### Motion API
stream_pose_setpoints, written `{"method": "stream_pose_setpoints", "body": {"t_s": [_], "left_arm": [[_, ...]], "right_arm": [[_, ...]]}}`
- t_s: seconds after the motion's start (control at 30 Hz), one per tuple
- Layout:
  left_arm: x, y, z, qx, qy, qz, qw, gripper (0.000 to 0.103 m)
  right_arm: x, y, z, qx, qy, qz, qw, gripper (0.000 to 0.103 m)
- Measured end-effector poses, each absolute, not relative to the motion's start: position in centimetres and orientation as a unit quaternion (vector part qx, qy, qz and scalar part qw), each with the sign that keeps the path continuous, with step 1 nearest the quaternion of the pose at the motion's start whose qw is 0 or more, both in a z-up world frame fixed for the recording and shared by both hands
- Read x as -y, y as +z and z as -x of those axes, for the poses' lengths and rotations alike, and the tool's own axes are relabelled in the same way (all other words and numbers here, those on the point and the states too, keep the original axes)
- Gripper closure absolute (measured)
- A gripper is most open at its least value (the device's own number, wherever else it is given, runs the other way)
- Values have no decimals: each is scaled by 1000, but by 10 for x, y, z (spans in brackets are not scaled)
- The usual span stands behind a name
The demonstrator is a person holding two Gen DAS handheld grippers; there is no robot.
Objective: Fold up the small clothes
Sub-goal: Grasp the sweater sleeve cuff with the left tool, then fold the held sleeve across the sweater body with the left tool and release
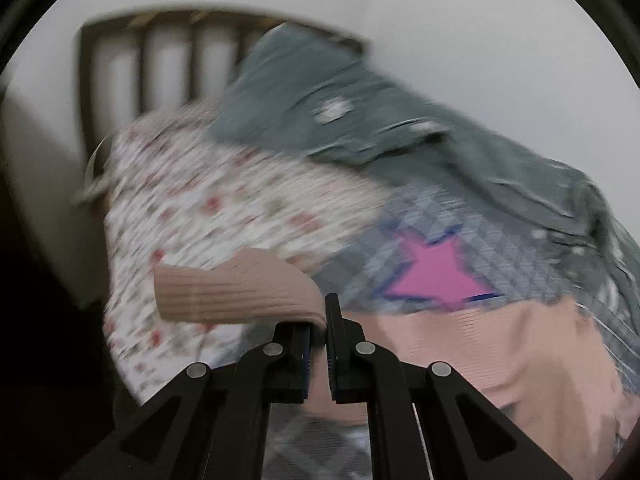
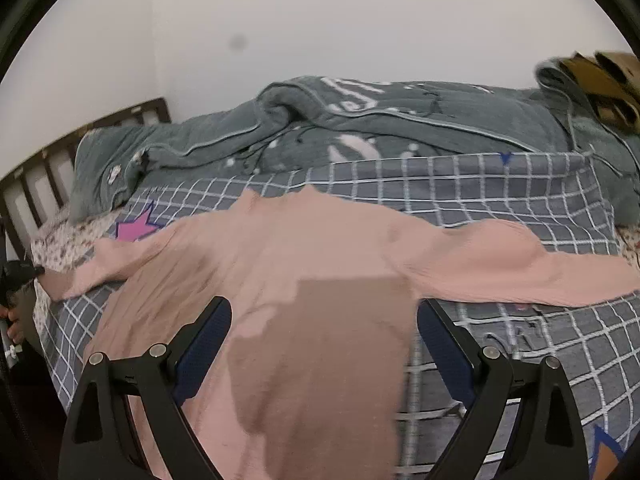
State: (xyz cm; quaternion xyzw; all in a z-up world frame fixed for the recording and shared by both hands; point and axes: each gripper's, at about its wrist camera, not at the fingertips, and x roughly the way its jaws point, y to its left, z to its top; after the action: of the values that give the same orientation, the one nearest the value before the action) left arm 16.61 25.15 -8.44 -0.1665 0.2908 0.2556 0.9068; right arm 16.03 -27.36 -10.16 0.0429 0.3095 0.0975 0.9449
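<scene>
A pink ribbed sweater [image 2: 304, 248] lies spread face-down on the bed, sleeves out to both sides. My left gripper [image 1: 319, 316] is shut on the cuff of the left sleeve [image 1: 236, 288] and holds it lifted off the bed; this view is blurred. It also shows small at the far left of the right wrist view [image 2: 38, 270], at the sleeve end. My right gripper [image 2: 324, 312] is open wide and empty, hovering over the sweater's body, with a darker patch of the fabric between its fingers [image 2: 208, 336].
The sweater lies on a grey checked cover [image 2: 520, 208] with a pink star [image 2: 134, 228]. A grey-green quilt [image 2: 360, 120] is heaped along the wall. A floral sheet [image 1: 192, 200] and a dark wooden headboard [image 1: 140, 64] lie at the left.
</scene>
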Motion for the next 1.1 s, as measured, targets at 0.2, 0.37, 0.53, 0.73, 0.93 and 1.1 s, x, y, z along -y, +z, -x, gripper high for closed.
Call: {"method": "stream_pose_setpoints", "body": {"t_s": [0.2, 0.37, 0.53, 0.73, 0.93, 1.1], "left_arm": [[-122, -28, -221, -270, 158, 90, 946, 96], [-2, -16, -262, -277, 62, 50, 958, 96], [118, -45, -281, -300, -33, 7, 953, 96], [195, -113, -290, -348, -63, -32, 935, 93], [181, -123, -289, -385, -68, -28, 920, 86], [109, -98, -272, -329, -33, 8, 944, 20]], "right_arm": [[318, -87, -154, -290, 40, -59, 954, 10], [362, -82, -151, -274, 27, -120, 954, 10], [392, -88, -156, -277, -1, -158, 948, 10], [409, -89, -155, -269, -20, -163, 949, 10], [402, -91, -158, -274, -15, -147, 950, 10], [390, -93, -158, -276, -11, -129, 952, 10]]}}
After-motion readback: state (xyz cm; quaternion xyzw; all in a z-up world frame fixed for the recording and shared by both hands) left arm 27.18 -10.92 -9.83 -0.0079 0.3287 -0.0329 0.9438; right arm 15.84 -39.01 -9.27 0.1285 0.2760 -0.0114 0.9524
